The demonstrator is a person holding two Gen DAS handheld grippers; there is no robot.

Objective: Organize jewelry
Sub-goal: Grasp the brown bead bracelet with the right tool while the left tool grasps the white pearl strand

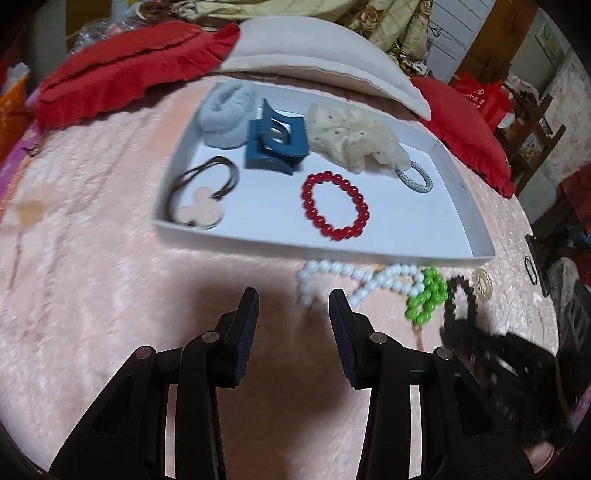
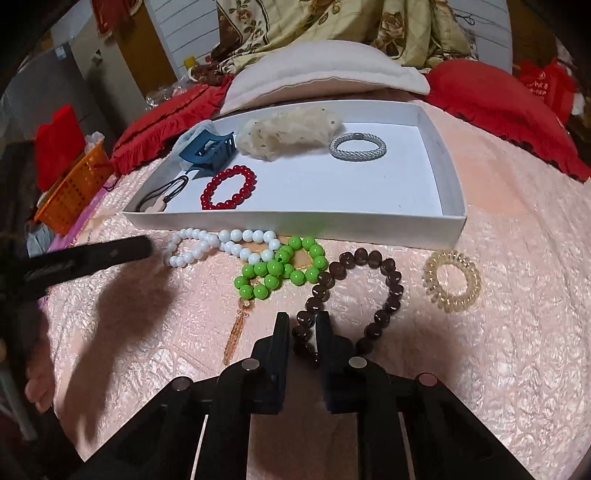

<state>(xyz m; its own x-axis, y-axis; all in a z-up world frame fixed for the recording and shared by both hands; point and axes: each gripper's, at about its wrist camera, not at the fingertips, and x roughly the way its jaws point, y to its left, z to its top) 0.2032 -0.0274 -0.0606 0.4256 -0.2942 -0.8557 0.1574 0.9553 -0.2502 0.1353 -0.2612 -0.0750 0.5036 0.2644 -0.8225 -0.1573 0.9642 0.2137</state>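
The dark brown bead bracelet (image 2: 351,295) lies on the pink bedspread (image 2: 498,350) just in front of the white tray's near wall, and the right gripper (image 2: 303,325) has its two fingers clenched on the strand's near-left beads, the pads nearly together with a bead pinched between them. That grip at the loop's edge seems chosen so the rest of the strand can hang free when lifted toward the tray.

Beside it, toward the tray's near-left corner, sit the green bead bracelet (image 2: 282,267) and the white bead strand (image 2: 221,245), overlapping each other; a clear spiral hair tie (image 2: 452,280) lies apart near the tray's near-right corner. The left gripper (image 1: 293,306) hovers over the bedspread with fingers spread wide and nothing between them, close to the white strand, likely its next pick.

Inside the white tray (image 2: 448,192), sorted pieces already rest: a red bead bracelet (image 2: 229,188), a blue claw clip (image 2: 208,151), a cream scrunchie (image 2: 288,133), a silver-blue woven bangle (image 2: 357,147), a brown hair elastic with a pink charm (image 1: 201,195) and a pale blue scrunchie (image 1: 225,114).

The quilted bedspread is soft and uneven, so beads may roll. Behind the tray lie a white pillow (image 2: 325,70), red ruffled cushions (image 2: 498,103) and floral bedding (image 2: 332,26).
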